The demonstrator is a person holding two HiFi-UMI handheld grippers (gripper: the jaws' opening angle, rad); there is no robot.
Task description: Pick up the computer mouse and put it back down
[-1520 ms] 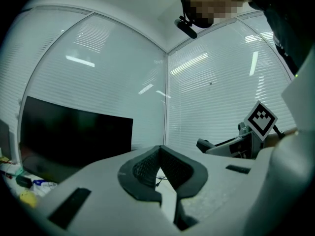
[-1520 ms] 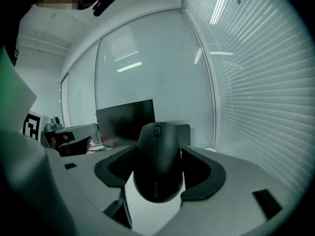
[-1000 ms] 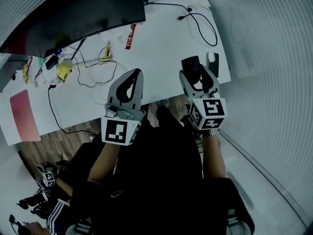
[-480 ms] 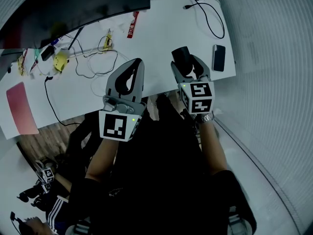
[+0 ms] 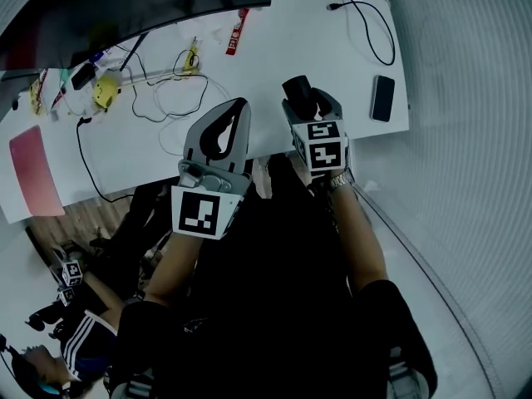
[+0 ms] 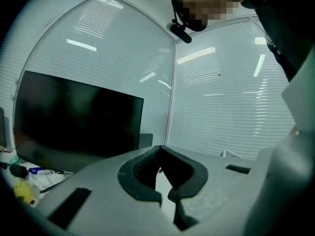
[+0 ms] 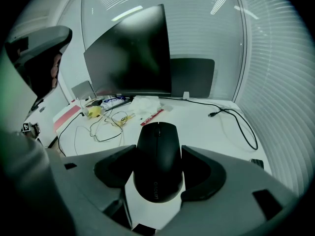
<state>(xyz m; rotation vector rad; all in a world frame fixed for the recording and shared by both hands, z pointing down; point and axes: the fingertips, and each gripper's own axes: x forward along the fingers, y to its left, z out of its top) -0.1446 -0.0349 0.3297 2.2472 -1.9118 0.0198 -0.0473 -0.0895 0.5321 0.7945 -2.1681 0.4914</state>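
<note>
White desk (image 7: pixel 206 124) under my right gripper (image 7: pixel 158 173), pinching the rounded black plastic mouse (image 7: pixel 157 151), seemingly lifted; I'd lower it level. Left gripper (image 6: pixel 165 196) pressed together, empty.

Your worktop (image 5: pixel 274 65) is a long white slab. A dark monitor (image 5: pixel 125 7) stands along its far edge. At your right end a black phone (image 5: pixel 383 98) lies flat near the edge, with a looping black cable (image 5: pixel 374 32) beyond it. Near the middle you have a red-and-white strip (image 5: pixel 241 20) and a tangle of thin wires (image 5: pixel 179 98). Left of those sits a yellow object (image 5: pixel 105 92), and a pink pad (image 5: pixel 31 173) lies at the left end.
</note>
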